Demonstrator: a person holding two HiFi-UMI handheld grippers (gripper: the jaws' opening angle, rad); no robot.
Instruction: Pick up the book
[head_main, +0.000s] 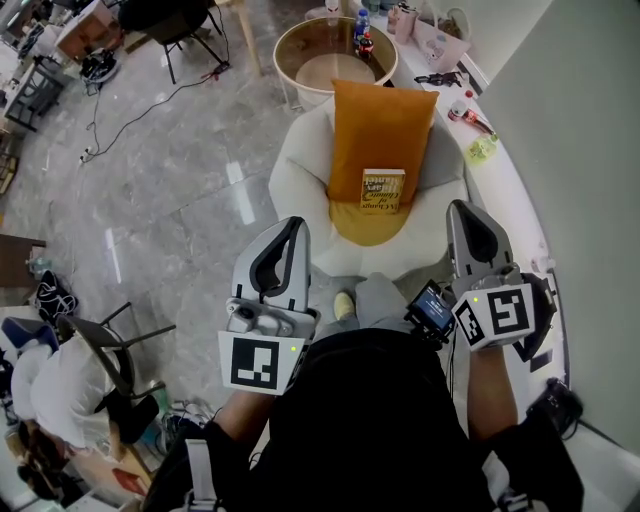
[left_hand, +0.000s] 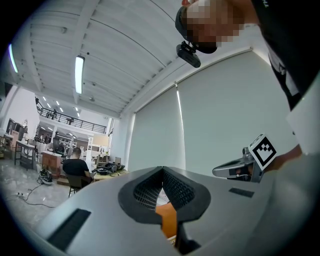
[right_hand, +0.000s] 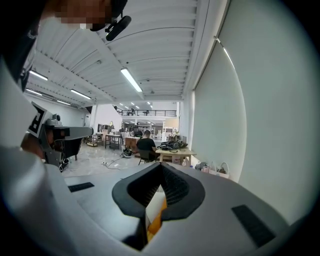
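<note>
The book (head_main: 383, 189), cream with a yellow band, lies on an orange cushion (head_main: 380, 125) that leans in a white armchair (head_main: 290, 175) ahead of me. My left gripper (head_main: 296, 222) hovers short of the chair's front left, jaws shut and empty. My right gripper (head_main: 462, 207) hangs by the chair's right side, also shut with nothing in it. In the left gripper view the left gripper (left_hand: 162, 170) has its tips together, with orange cushion (left_hand: 167, 217) showing below them. The right gripper (right_hand: 161, 165) looks the same in its own view. Both stand apart from the book.
A round wooden table (head_main: 290, 45) with bottles stands behind the armchair. A white ledge (head_main: 510, 175) with small items runs along the right wall. A seated person (head_main: 50, 390) and a chair (head_main: 110, 350) are at lower left on the marble floor (head_main: 170, 170).
</note>
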